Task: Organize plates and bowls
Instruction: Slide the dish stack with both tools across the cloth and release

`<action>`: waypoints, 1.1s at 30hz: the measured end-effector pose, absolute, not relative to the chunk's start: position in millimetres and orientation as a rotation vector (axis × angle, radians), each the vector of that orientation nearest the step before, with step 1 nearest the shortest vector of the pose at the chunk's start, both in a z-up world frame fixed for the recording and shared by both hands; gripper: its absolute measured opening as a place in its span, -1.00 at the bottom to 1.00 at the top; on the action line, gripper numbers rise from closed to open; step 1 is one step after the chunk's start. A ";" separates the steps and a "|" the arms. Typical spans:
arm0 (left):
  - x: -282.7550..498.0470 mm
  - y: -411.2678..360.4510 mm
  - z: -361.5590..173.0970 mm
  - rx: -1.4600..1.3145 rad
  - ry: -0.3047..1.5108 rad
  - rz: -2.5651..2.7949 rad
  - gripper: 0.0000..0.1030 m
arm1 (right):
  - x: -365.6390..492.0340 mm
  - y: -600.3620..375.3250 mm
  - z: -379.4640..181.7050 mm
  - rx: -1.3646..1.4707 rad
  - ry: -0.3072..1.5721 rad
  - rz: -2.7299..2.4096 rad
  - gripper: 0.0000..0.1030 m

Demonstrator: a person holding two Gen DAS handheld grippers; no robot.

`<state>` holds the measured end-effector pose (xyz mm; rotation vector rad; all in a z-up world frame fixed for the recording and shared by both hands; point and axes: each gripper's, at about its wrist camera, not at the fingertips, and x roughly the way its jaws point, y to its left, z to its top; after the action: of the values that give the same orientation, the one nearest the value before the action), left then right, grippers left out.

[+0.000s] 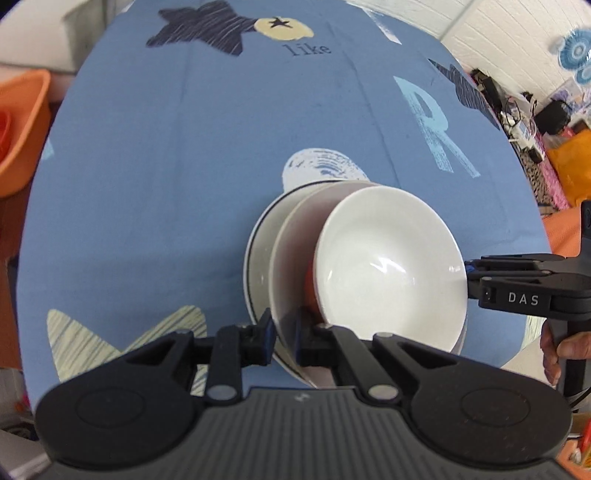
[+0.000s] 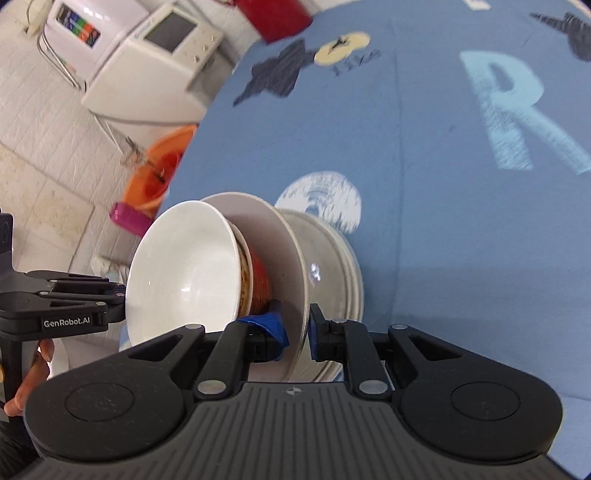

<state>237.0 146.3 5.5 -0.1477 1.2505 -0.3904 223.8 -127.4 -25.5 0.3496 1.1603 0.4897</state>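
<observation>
A white bowl [image 1: 391, 266] sits in a red-orange bowl [image 2: 258, 280] on a cream plate [image 1: 291, 258]. Under them lies a larger plate with a dark rim line [image 1: 255, 254], on the blue tablecloth [image 1: 184, 166]. My left gripper [image 1: 284, 338] is shut on the near rim of the cream plate. My right gripper [image 2: 297, 328] is shut on the same plate's rim [image 2: 291, 243] from the opposite side; it also shows in the left wrist view [image 1: 469, 273]. The left gripper shows in the right wrist view [image 2: 120, 295]. The cream plate looks slightly raised above the lower plate [image 2: 340, 258].
An orange basin [image 1: 18, 125] stands off the table's left edge; it also shows in the right wrist view [image 2: 155, 170]. A white machine [image 2: 159, 59] and a red container [image 2: 273, 14] stand beyond the table. Clutter [image 1: 535, 122] lies at the right.
</observation>
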 end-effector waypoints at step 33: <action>245.3 147.3 72.4 -0.078 0.938 -0.371 0.28 | 227.8 -138.2 10.6 0.242 1.084 0.397 -0.89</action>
<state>245.3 147.3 72.4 -0.0778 0.9385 -0.3708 227.8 -138.2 10.6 0.2421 1.0839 0.3975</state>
